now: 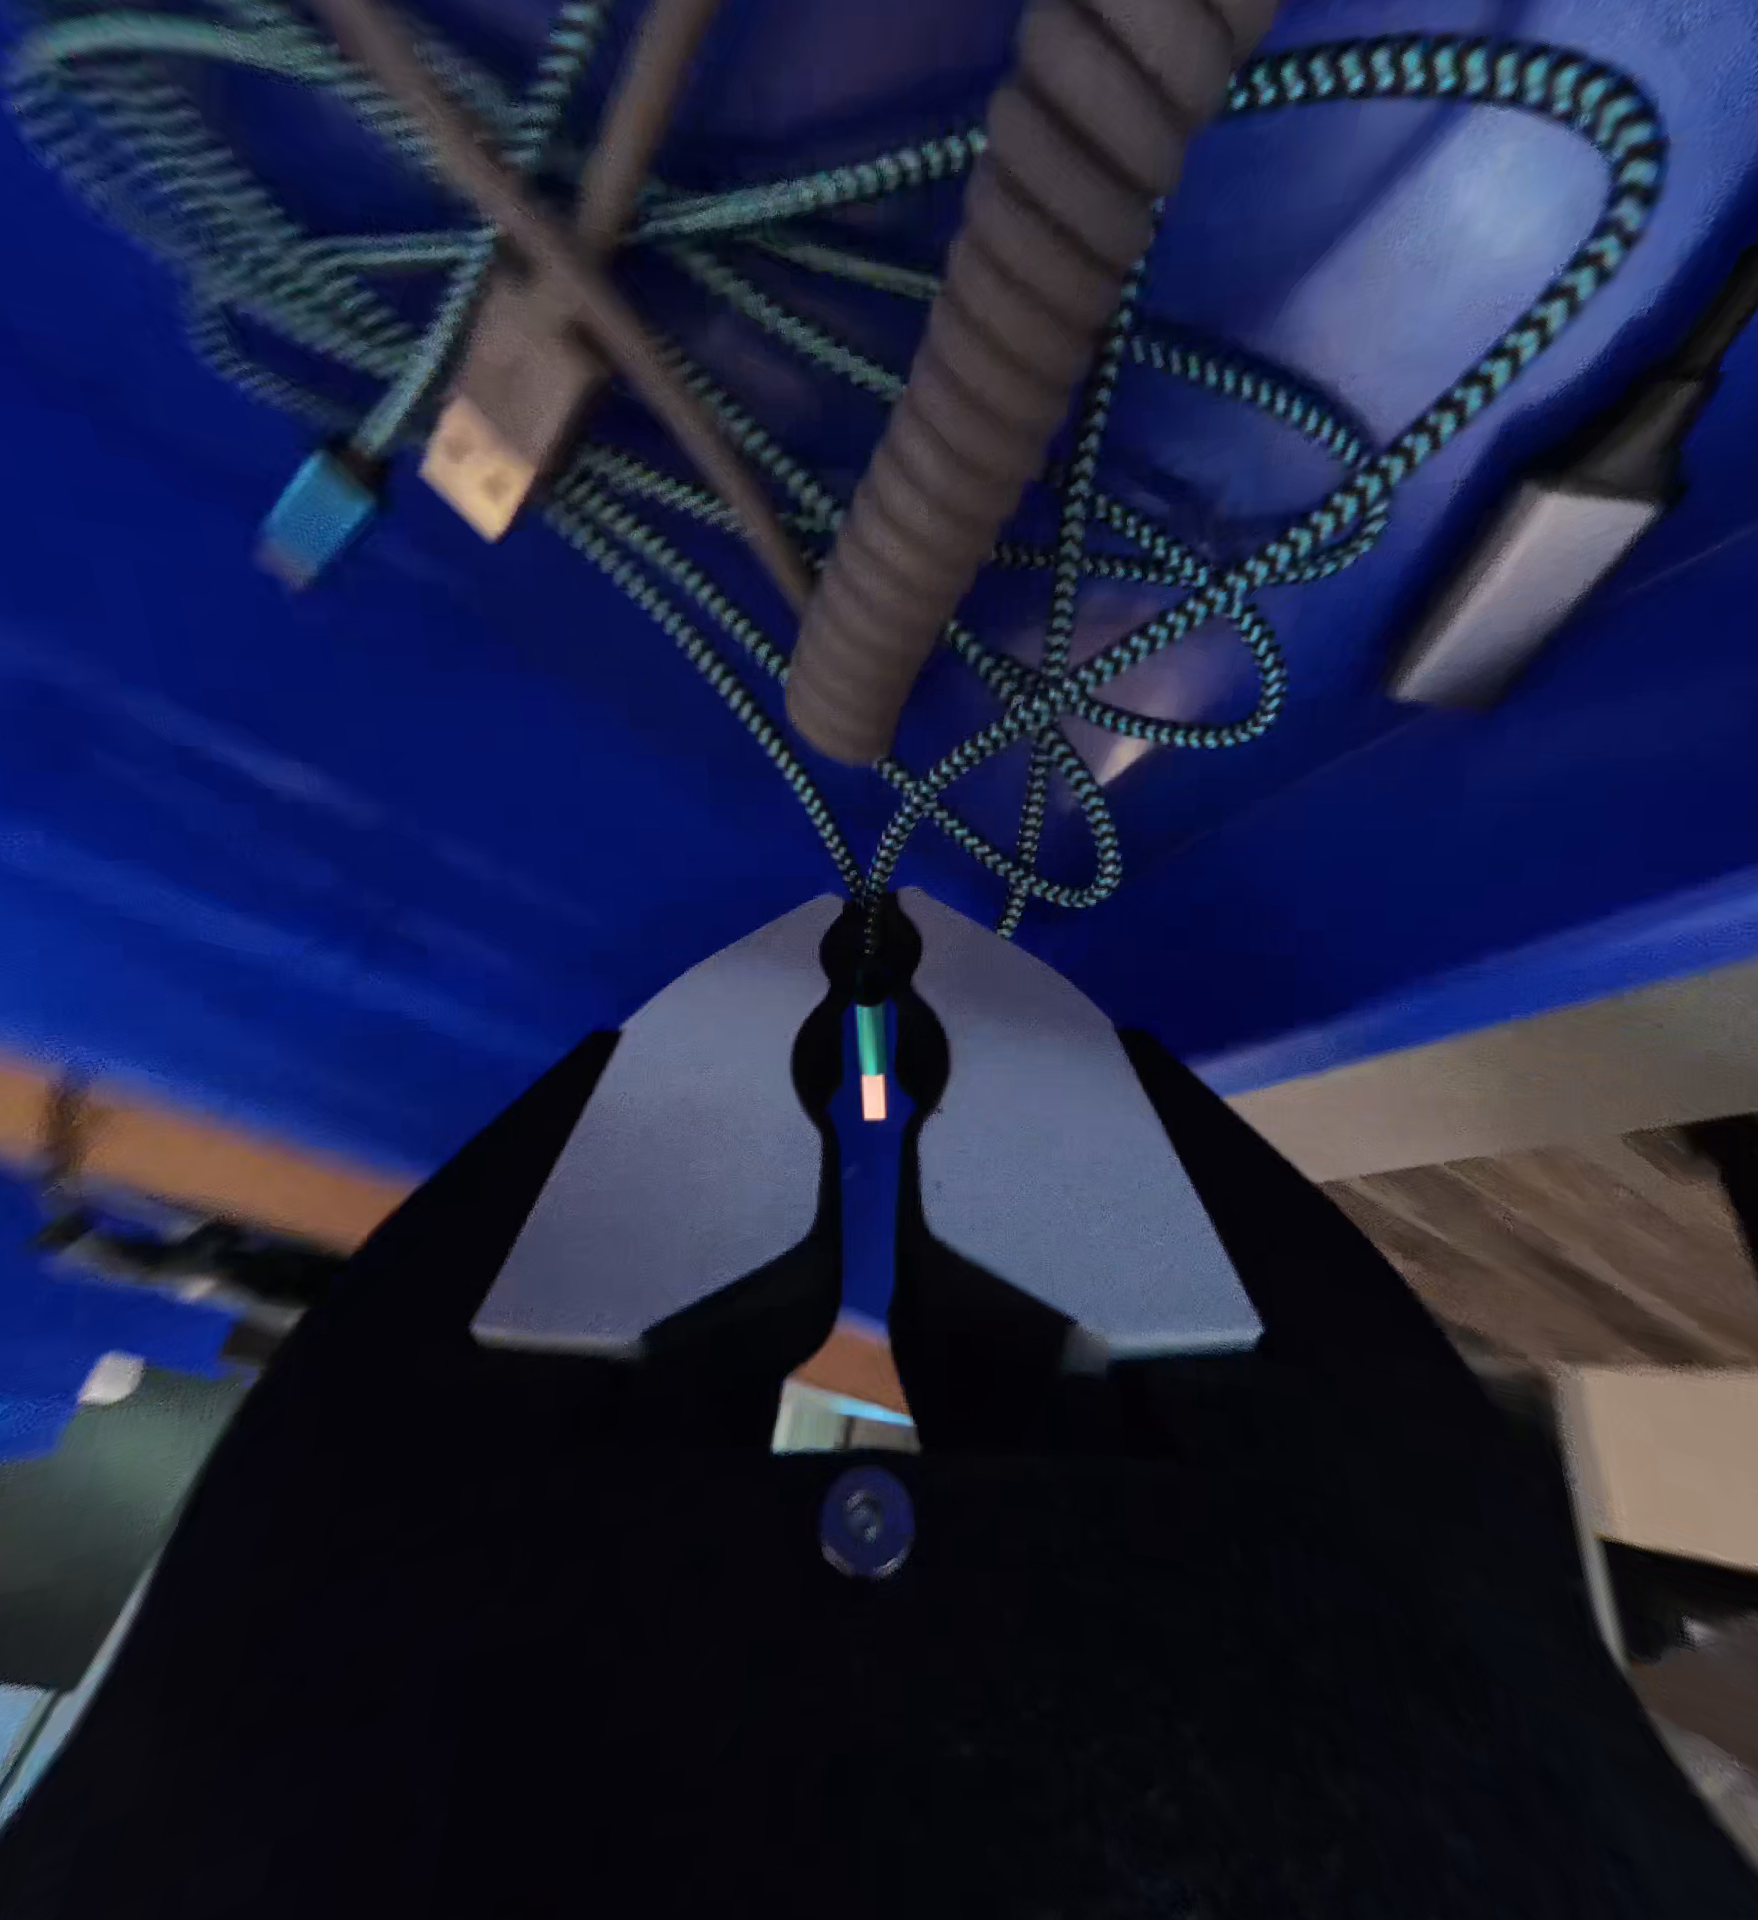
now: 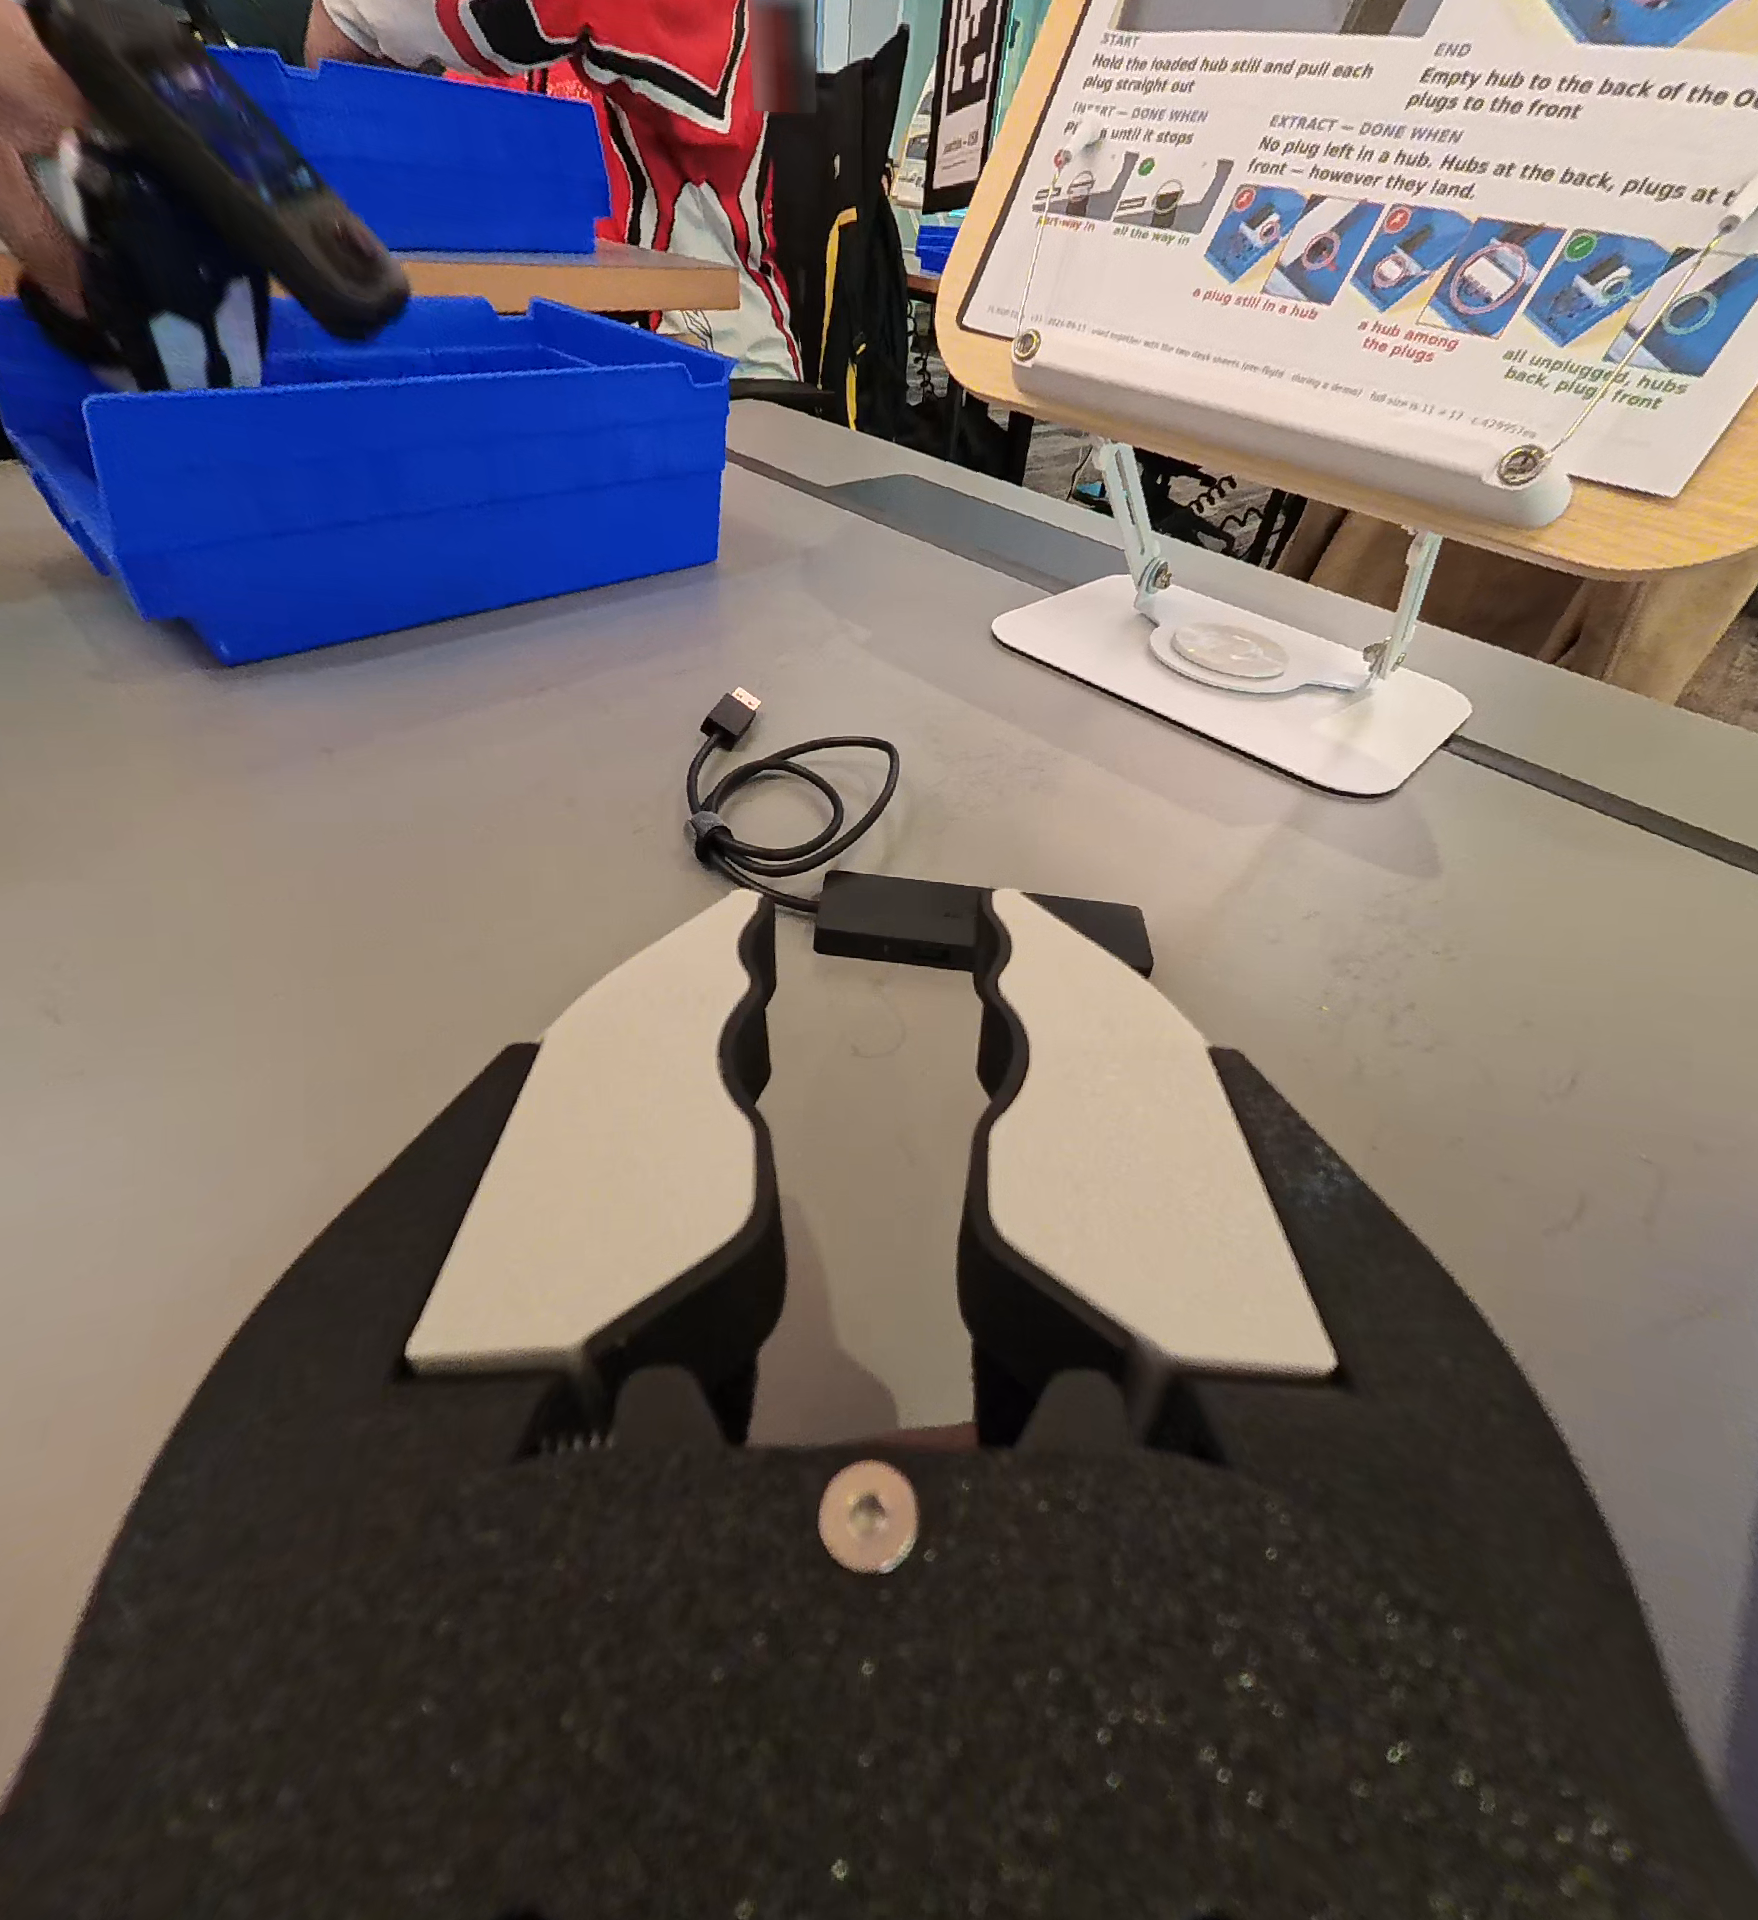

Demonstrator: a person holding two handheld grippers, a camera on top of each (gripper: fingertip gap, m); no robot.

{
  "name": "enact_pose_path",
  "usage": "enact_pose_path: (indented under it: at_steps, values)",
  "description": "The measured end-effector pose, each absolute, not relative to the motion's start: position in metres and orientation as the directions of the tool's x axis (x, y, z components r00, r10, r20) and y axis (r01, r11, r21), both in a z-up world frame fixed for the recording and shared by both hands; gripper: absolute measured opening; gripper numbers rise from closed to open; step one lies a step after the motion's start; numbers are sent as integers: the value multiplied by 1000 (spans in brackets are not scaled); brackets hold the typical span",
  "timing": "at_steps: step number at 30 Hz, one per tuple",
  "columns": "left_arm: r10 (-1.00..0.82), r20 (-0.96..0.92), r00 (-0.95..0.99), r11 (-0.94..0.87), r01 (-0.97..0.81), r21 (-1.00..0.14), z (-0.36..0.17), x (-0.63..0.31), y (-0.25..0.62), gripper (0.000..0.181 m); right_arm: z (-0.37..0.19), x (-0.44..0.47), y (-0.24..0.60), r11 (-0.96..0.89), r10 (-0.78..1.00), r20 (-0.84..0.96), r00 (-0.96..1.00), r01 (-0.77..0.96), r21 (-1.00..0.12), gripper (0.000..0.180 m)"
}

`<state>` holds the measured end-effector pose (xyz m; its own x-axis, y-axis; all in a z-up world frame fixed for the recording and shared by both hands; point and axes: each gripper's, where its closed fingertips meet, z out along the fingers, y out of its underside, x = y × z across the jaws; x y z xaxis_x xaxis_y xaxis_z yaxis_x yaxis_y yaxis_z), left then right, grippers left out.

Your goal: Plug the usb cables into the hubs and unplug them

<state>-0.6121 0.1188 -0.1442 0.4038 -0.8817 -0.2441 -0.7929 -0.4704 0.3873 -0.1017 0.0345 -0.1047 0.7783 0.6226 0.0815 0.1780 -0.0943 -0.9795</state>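
Observation:
My left gripper is shut on a teal-and-black braided usb cable inside a blue bin; its teal plug sits between the fingers. A grey coiled cable, a grey USB-A plug, a blue plug and a silver hub lie in the bin. My right gripper is open just above the grey table. A black hub with its looped black cable lies just beyond the fingertips. The left gripper also shows far left in the right wrist view, reaching into the bin.
Two blue bins stand at the back left of the table. An instruction sheet on a wooden board with a white stand is at the back right. A person in a red and white top stands behind the table. The left gripper's tips are roughly 50 cm from the right gripper's. My left tips are roughly 10 cm from the silver hub.

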Motion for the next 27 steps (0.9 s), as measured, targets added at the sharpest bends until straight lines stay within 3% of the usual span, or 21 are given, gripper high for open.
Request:
enact_pose_path:
  at_steps: [5,12,16,21,27]
  values:
    - [-813,-470,344,-495,-834,245,-44,-599,141,3,-105,-103,34,-91,622,90,777,187,-978,36]
    - [-613,-760,218,-539,-818,200,109,-591,159,2,-106,-103,34,-85,620,106,777,201,-976,35]
    - [-552,-805,217,-476,-875,90,164,-546,148,2,-105,-102,34,-81,617,102,780,192,-978,35]
    - [-638,-751,167,-205,-978,-43,150,-439,97,2,-103,-100,35,-86,611,80,787,167,-982,34]
    - [-802,-597,-32,149,-978,-148,34,-319,5,3,-102,-96,37,-104,602,45,797,134,-986,33]
